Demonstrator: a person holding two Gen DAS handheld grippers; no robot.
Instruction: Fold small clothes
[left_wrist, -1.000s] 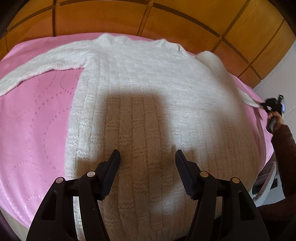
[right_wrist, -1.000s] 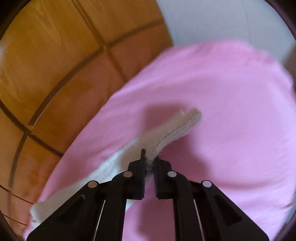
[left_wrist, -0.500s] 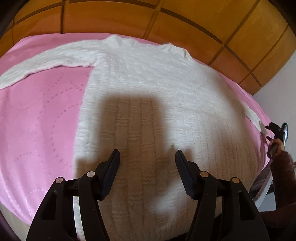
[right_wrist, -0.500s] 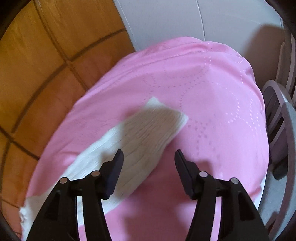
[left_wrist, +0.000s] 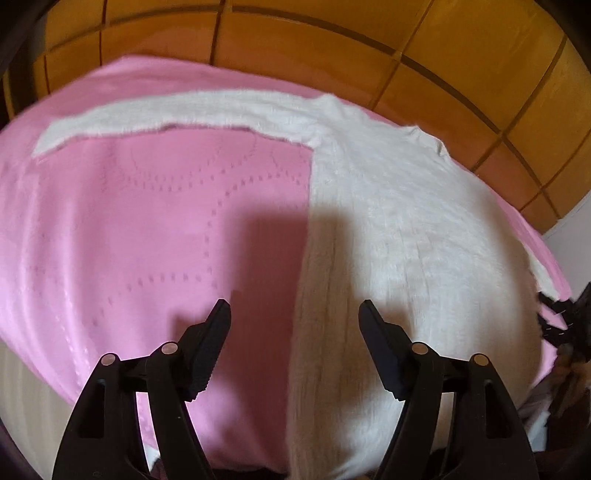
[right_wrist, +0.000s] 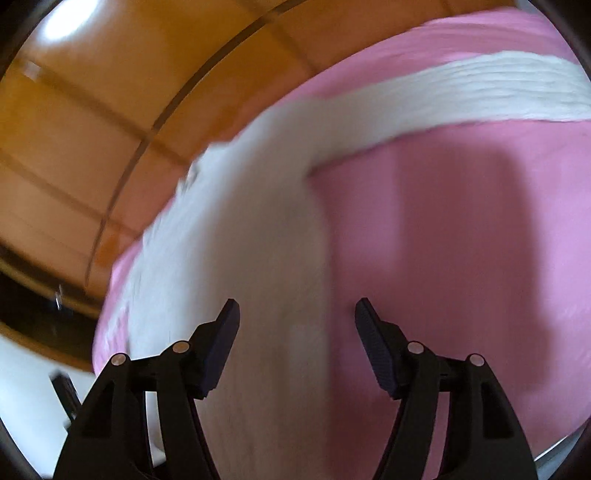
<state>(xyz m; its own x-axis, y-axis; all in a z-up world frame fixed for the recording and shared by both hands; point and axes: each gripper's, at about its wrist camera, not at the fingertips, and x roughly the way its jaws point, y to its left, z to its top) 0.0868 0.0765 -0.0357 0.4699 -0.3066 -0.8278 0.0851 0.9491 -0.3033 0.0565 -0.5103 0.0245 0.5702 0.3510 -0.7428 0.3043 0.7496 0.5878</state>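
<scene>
A white knitted sweater (left_wrist: 399, 229) lies flat on a pink bedspread (left_wrist: 140, 229), its left sleeve (left_wrist: 166, 112) stretched out to the left. My left gripper (left_wrist: 294, 314) is open and empty, hovering over the sweater's left side edge near the hem. In the right wrist view the sweater body (right_wrist: 251, 258) fills the middle and its right sleeve (right_wrist: 461, 98) stretches to the upper right. My right gripper (right_wrist: 296, 312) is open and empty above the sweater's right side edge. The right gripper also shows at the right edge of the left wrist view (left_wrist: 565, 321).
A wooden panelled headboard (left_wrist: 332, 40) runs behind the bed and shows in the right wrist view (right_wrist: 110, 110). A white wall (left_wrist: 576, 236) stands at the right. The bed's near edge (left_wrist: 33, 387) is at the lower left.
My right gripper opened and let go of the right sleeve cuff, then swung left over the sweater body. My left gripper moved left, from over the sweater's middle to its left edge.
</scene>
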